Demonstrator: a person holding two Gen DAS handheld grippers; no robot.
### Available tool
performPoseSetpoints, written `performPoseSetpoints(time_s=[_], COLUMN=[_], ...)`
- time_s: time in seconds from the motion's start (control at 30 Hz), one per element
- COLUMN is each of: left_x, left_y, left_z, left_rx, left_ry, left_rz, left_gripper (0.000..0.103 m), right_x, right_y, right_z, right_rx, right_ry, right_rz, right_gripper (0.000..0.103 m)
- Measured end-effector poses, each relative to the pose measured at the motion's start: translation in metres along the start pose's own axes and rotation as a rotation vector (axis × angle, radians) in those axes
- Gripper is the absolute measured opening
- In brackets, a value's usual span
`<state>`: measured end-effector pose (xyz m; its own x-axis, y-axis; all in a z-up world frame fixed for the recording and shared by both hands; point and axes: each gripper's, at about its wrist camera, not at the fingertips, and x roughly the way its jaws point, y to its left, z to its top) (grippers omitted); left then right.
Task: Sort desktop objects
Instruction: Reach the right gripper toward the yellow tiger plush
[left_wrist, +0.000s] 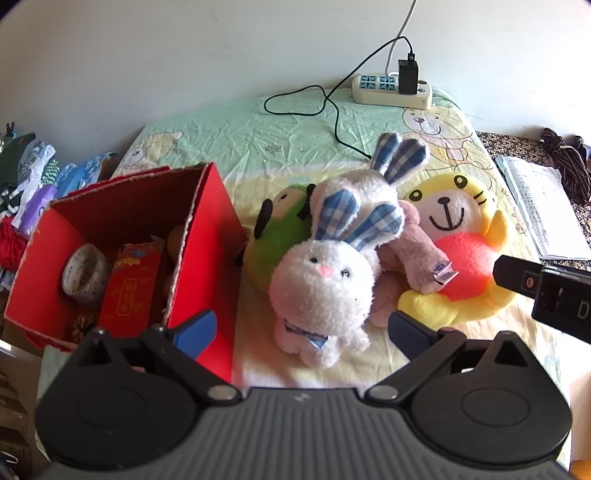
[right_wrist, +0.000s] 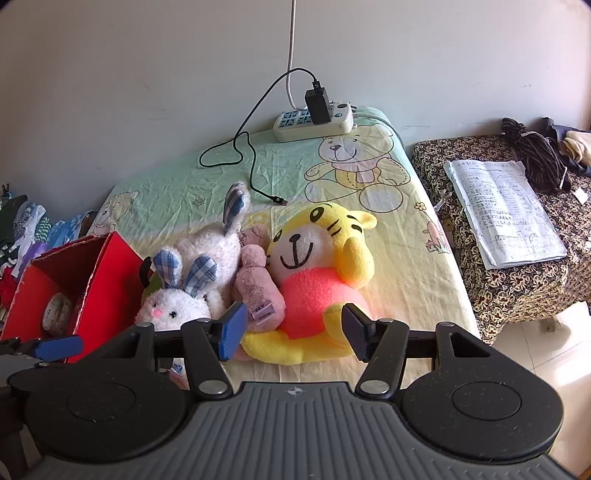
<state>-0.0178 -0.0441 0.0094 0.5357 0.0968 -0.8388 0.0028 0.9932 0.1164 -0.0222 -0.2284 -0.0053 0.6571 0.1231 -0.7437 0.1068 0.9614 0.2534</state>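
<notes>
Both my tools are spread and hold nothing: my left tool (left_wrist: 303, 332) hovers before the white rabbit (left_wrist: 325, 288), my right tool (right_wrist: 293, 332) over the yellow tiger (right_wrist: 314, 280). The plush toys lie piled on the bed (right_wrist: 406, 236), just beside the red box (left_wrist: 207, 236).

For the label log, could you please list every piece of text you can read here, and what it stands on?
"D": on the right tool's black body, cut off at the edge.
Red packet in the box: gold print, unreadable.
Tape roll: too small.
Pink plush's tag: blurred.
Papers: too small.
</notes>
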Motion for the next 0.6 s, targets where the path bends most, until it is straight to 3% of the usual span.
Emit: performPoseSetpoints(time_s=[0.6], left_x=[0.012], left_y=[-0.015], left_z=[-0.004], left_rx=[-0.007], left_ry=[0.023], left_rz=[0.024], left_gripper=[0.101], right_x=[0.007], right_y=[-0.008], right_z=[-0.005], right_rx=[0.007], right_ry=[0.019], right_rz=[0.02], right_gripper=[0.059])
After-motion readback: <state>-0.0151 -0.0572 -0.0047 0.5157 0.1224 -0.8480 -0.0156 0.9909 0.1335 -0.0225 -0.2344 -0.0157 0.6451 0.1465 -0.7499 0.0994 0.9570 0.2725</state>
